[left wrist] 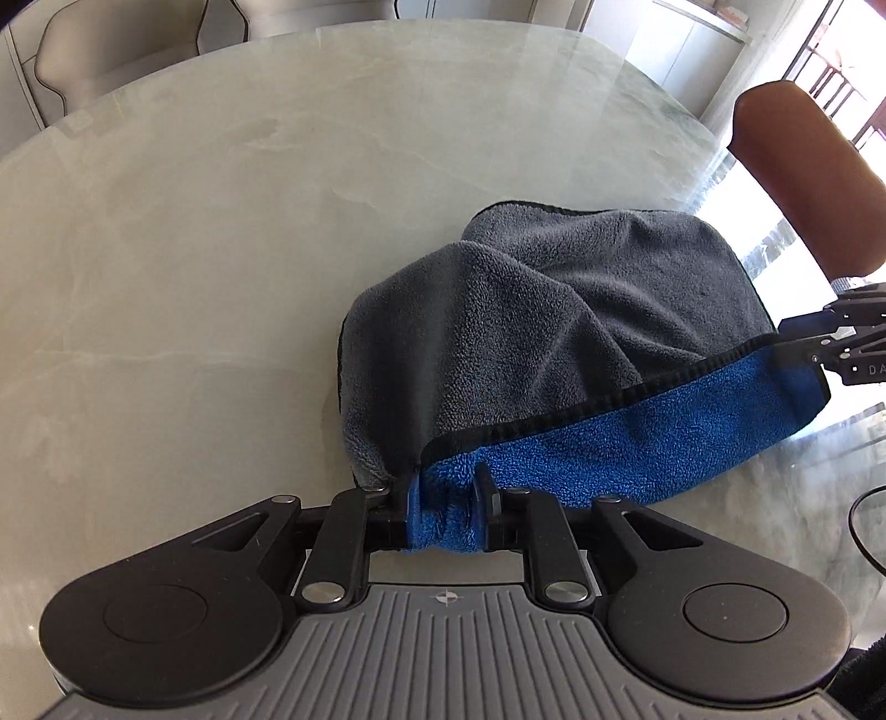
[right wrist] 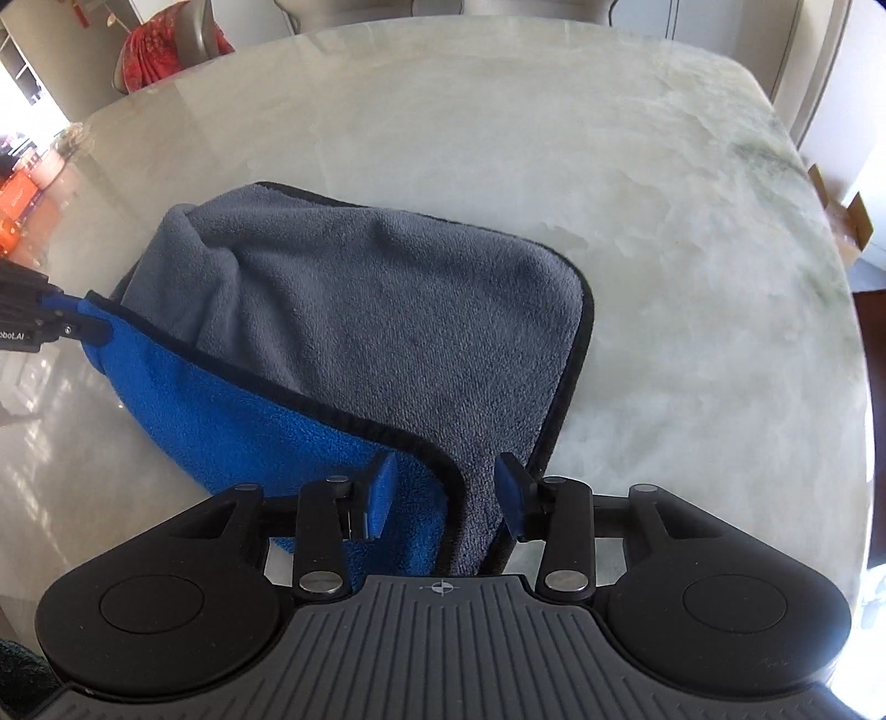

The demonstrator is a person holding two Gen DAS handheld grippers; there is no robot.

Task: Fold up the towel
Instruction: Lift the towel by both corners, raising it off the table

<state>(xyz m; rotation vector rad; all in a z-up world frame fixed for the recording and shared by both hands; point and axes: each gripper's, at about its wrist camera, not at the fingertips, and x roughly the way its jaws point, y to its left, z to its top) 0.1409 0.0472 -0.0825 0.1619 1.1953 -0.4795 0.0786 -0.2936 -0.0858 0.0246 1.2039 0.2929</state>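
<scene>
A towel, grey on one face and blue on the other with black edging, lies on the marble table; it shows in the left wrist view [left wrist: 554, 310] and the right wrist view [right wrist: 376, 310]. Its near edge is lifted, blue side showing. My left gripper [left wrist: 446, 501] is shut on the near left corner of the towel. My right gripper [right wrist: 446, 493] has its blue pads [right wrist: 382, 493] apart around the near right corner; the cloth hangs between them. The right gripper also shows in the left wrist view [left wrist: 819, 343], and the left gripper in the right wrist view [right wrist: 72, 327].
The pale marble table [right wrist: 609, 166] stretches beyond the towel. Grey chairs [left wrist: 111, 50] stand at its far side. A brown chair back [left wrist: 803, 171] stands at the table's right edge. A cardboard box [right wrist: 847, 221] sits on the floor beyond that edge.
</scene>
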